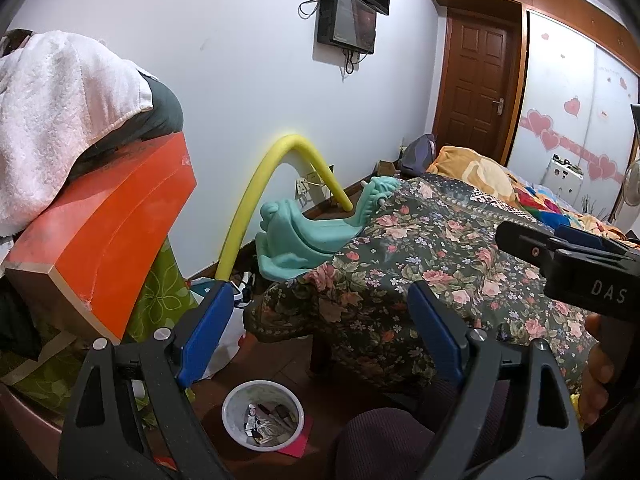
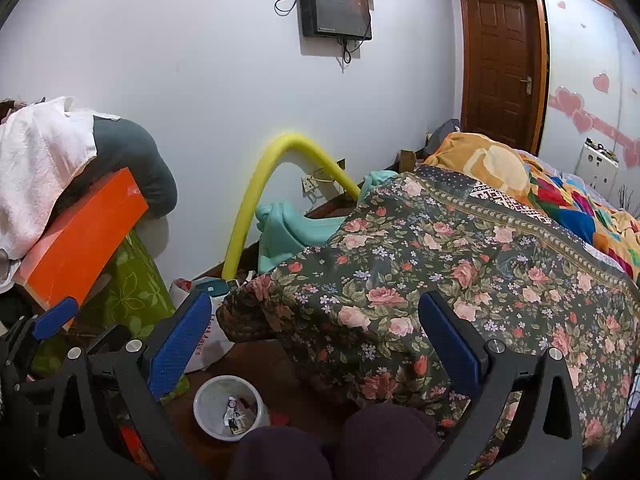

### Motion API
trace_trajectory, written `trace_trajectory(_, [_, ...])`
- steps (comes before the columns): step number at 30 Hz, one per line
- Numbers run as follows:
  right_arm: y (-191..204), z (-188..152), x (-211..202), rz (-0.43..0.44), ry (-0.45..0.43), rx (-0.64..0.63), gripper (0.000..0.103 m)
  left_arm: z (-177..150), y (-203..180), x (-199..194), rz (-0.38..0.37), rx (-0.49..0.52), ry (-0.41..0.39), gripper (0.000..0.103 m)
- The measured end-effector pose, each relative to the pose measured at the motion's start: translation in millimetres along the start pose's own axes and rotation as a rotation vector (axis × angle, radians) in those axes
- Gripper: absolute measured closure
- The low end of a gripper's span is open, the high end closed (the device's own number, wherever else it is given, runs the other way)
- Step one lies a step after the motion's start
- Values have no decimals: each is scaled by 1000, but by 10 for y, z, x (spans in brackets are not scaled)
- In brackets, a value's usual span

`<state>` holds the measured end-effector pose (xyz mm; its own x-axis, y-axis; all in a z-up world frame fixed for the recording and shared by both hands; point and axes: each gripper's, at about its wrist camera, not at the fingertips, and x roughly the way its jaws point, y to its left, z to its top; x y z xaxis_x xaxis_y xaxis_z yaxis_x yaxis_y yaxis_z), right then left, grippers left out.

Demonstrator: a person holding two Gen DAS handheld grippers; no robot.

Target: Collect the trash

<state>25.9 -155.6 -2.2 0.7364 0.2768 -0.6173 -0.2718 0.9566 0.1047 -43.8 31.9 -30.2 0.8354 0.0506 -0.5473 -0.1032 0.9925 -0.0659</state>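
Left wrist view puts the white trash bucket [image 1: 262,414] low in the frame, on the wooden floor just off the corner of the floral bedspread [image 1: 440,248], and I take that bucket as my landmark. My left gripper [image 1: 320,336] hangs above it with its blue pads spread wide and nothing between them; the right gripper [image 2: 320,344] is likewise wide open and empty, held up on the bedspread side of the bucket [image 2: 228,406]. Scraps and wrappers already lie in the bucket's bottom, so I judge the step in hand to be finding the next piece to pick up. Candidates seem to lie beyond the bucket toward the wall: a white plastic bag [image 2: 212,340] and small clutter at the foot of the yellow foam tube [image 1: 256,184], though I cannot tell from here what among it counts as trash. A red card [image 1: 296,442] pokes out from under the bucket on the side nearest me. To do this well, I would tilt one gripper down toward the floor beyond the bucket, choose one loose item, and approach with the pads straddling it. My knees [image 2: 332,444] crowd the near side of the bucket, so I would come in from the far side and avoid nudging its rim.
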Motion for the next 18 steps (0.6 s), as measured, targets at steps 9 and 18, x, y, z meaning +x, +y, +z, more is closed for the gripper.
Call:
trace_trajectory(9, [-10, 1, -7, 3, -2, 1, 0, 13, 32, 6, 2, -4, -7, 15])
trace_trajectory(18, [-9, 12, -19, 1, -6, 2, 0, 20, 32, 8, 2, -4, -5, 15])
